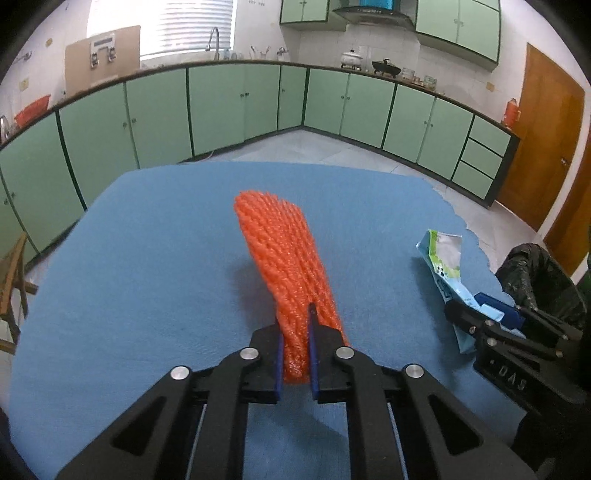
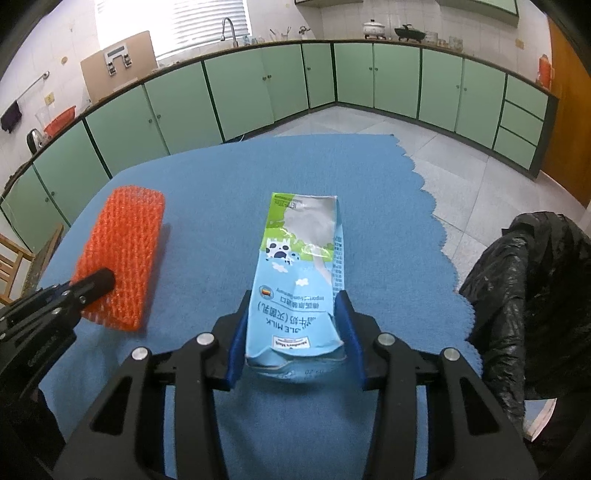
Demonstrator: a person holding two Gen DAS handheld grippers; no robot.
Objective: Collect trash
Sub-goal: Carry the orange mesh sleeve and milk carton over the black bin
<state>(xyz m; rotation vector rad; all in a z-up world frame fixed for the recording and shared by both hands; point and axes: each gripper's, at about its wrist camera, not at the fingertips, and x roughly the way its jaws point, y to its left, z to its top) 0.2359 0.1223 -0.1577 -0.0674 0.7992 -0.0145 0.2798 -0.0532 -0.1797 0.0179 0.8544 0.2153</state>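
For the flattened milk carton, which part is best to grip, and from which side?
Grip the milk carton at its near, crumpled end, coming along its length from the table's near edge. It lies flat and narrow, so the right claw spans its width there, fingers on both long edges.

Daylight enters through the blinds of the window, which glare white and lose detail. The room is evenly bright, and shadows on the blue cloth are soft. Fisheye distortion bends the cabinets; corners go black.
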